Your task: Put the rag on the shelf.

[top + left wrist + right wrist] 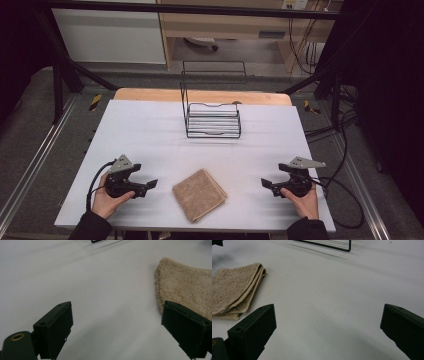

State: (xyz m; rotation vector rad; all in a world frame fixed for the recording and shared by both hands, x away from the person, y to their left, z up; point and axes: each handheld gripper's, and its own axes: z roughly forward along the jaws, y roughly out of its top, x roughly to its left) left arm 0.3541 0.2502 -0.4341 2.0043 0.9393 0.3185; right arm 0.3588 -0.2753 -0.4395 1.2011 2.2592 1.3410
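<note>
Lying flat on the white surface (150, 130), the folded beige terry towel (199, 194) is being flanked by the left gripper (148, 187) and the right gripper (267, 186), both being held apart from it with jaws spread wide. A black wire rack (212, 120) is being left farther back.

the folded towel (199, 194) is a plain sandy beige with a nubbly terry texture and no print; its stacked edges show a slightly paler cream in the right gripper view. the table cover (150, 135) is a flat pale white-lilac, unpatterned, and a strip of light wood (150, 95) shows at its far edge. the wire rack (212, 120) is black. the left gripper (147, 187) and the right gripper (267, 186) are matt black, each topped by a grey plate; a brass-coloured ring sits on the left gripper's body in its own view. the person's sleeves (90, 227) are dark.
</note>
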